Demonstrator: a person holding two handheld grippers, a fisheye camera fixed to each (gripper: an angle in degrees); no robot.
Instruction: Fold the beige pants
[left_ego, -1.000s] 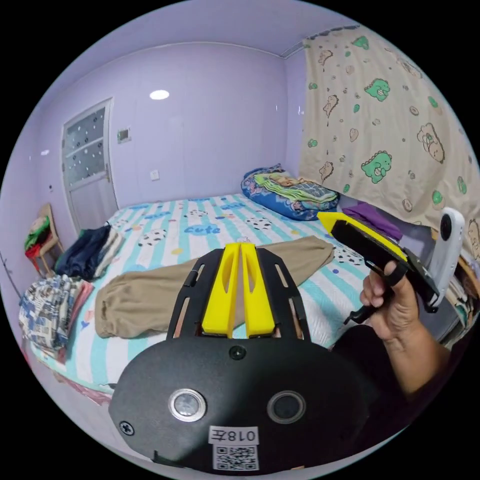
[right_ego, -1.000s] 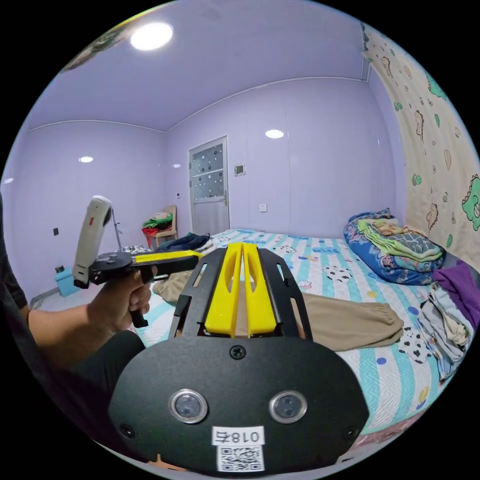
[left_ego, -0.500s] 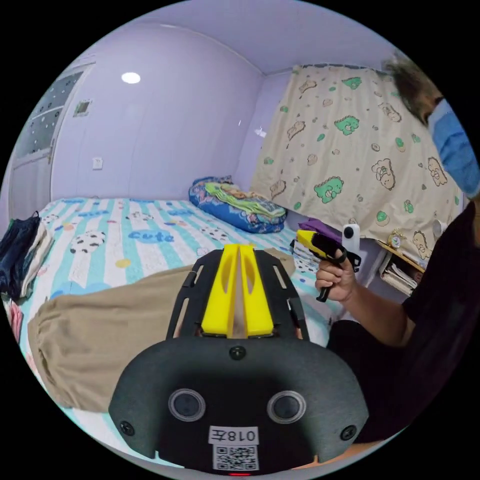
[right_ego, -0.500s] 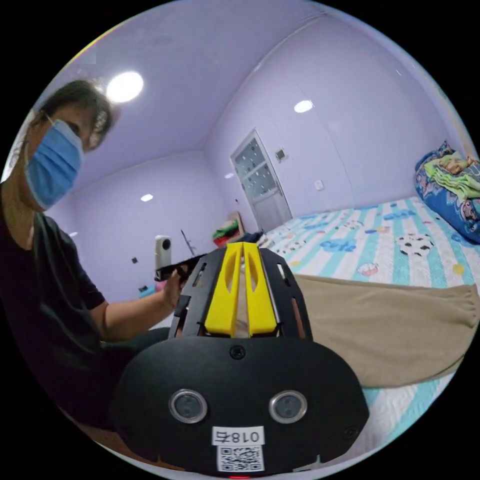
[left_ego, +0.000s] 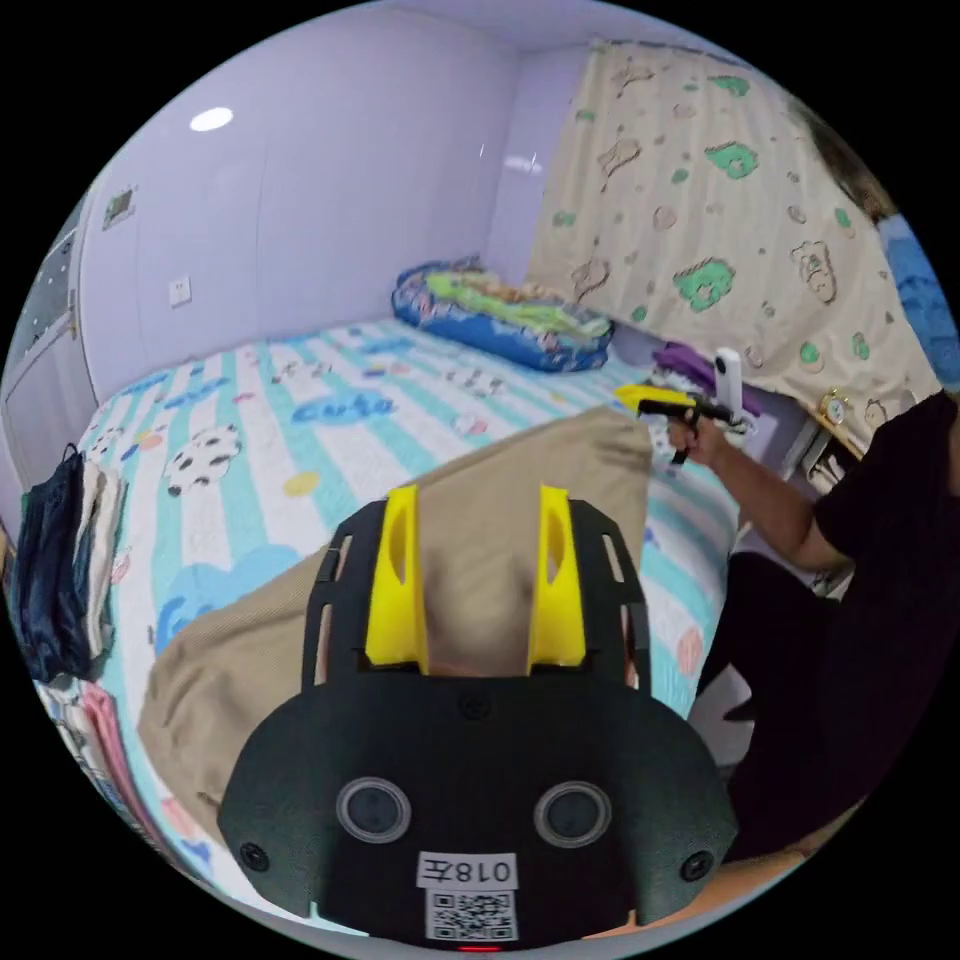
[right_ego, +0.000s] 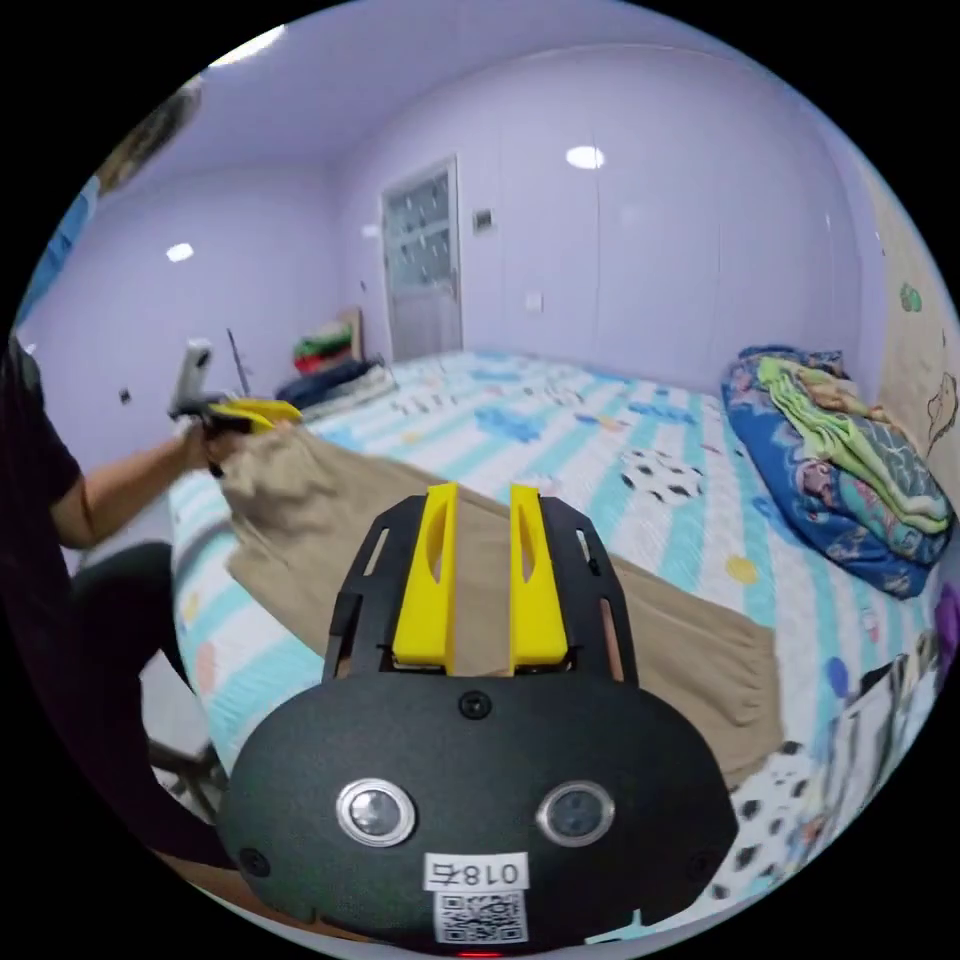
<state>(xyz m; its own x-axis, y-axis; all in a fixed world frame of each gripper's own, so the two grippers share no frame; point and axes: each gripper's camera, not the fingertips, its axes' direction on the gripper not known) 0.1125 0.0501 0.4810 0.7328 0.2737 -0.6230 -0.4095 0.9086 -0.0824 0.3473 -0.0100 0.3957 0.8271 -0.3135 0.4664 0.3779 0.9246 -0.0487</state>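
Observation:
The beige pants (left_ego: 500, 500) lie stretched lengthwise across the striped bed (left_ego: 260, 440). In the left gripper view my left gripper (left_ego: 478, 497) hovers over one half of the pants, jaws wide apart with nothing between them. A hand holds my right gripper (left_ego: 655, 400) just beyond the pants' far end. In the right gripper view my right gripper (right_ego: 482, 492) stands open over the pants (right_ego: 660, 620), near their gathered end. At the opposite end, my left gripper (right_ego: 240, 410) sits at the cloth's edge.
A folded blue quilt (left_ego: 500, 315) (right_ego: 840, 470) lies at the head of the bed. Dark clothes (left_ego: 55, 560) are piled at one bed edge and more clothes (right_ego: 890, 690) at another. A patterned curtain (left_ego: 720, 220) and the person's black-clad body (left_ego: 850, 620) bound one side.
Both grippers were shut and are now open. The hands have moved apart toward opposite ends of the pants and lower over them; both views have swung.

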